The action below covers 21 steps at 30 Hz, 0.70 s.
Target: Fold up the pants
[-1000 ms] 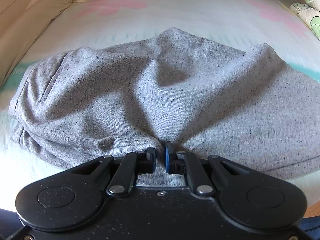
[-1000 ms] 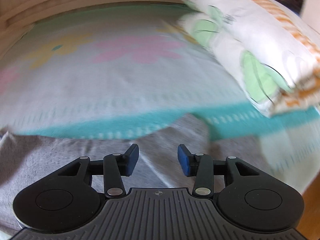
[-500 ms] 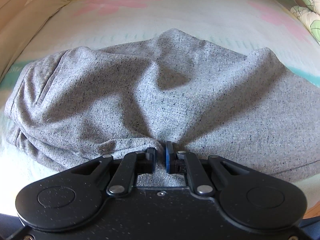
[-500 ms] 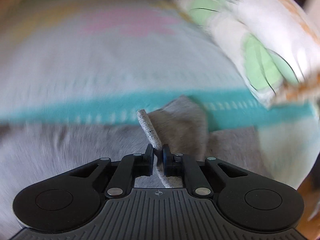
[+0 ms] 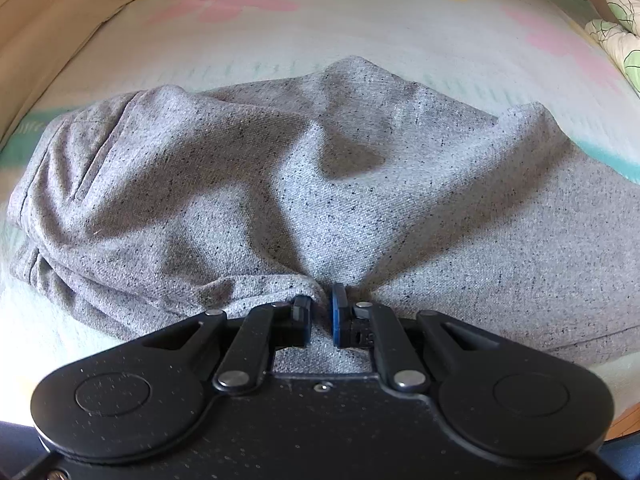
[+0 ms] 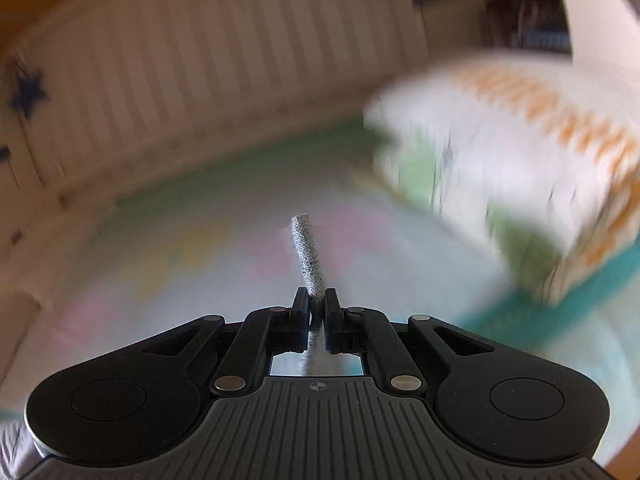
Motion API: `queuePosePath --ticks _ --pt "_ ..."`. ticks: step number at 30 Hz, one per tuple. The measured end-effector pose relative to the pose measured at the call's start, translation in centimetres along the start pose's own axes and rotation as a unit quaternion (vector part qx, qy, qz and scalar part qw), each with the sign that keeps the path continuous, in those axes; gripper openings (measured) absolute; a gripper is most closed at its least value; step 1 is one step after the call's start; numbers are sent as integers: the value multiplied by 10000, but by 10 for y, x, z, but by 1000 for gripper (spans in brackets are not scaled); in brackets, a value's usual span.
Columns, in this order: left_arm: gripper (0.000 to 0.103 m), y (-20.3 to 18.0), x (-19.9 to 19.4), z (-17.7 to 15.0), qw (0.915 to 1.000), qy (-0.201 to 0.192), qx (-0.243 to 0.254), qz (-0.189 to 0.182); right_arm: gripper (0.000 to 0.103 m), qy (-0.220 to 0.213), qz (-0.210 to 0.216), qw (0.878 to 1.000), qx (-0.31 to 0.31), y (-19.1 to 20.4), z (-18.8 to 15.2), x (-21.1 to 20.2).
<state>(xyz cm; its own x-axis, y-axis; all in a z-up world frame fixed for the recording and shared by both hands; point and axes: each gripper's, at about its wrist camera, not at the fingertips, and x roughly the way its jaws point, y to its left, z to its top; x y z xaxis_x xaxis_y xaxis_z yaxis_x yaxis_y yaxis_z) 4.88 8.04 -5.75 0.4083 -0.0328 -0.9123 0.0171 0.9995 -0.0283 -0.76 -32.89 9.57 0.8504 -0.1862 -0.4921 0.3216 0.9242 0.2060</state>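
Grey marled sweatpants (image 5: pixel 320 184) lay bunched on floral bedsheet (image 5: pixel 400 40). Left gripper (image 5: pixel 321 316) clenched on near fold. Right gripper (image 6: pixel 318 308), jaws just closed, pinched thin fabric edge (image 6: pixel 307 252) sticking up beyond fingertips. Patterned pillow (image 6: pixel 500 152) blurred at right.

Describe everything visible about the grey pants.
The grey pants are speckled knit fabric, lying rumpled in thick folds on the pastel floral bedsheet. The left gripper is shut on a bunched fold at their near edge. The right gripper pinches another edge, a narrow strip standing up between its fingers.
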Motion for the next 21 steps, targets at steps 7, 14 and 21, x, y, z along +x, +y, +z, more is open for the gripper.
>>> queuePosePath --ticks 7,14,21 --pt "14 -7 1 -5 9997 -67 170 141 7 1289 -2104 9691 -53 -75 -38 36" --pt "14 -9 1 0 9998 -9 38 175 7 1745 -1877 9651 541 -107 -52 51" --pt "14 -6 -10 1 9999 -96 -1 51 7 1991 -2120 9544 669 -133 -52 46"
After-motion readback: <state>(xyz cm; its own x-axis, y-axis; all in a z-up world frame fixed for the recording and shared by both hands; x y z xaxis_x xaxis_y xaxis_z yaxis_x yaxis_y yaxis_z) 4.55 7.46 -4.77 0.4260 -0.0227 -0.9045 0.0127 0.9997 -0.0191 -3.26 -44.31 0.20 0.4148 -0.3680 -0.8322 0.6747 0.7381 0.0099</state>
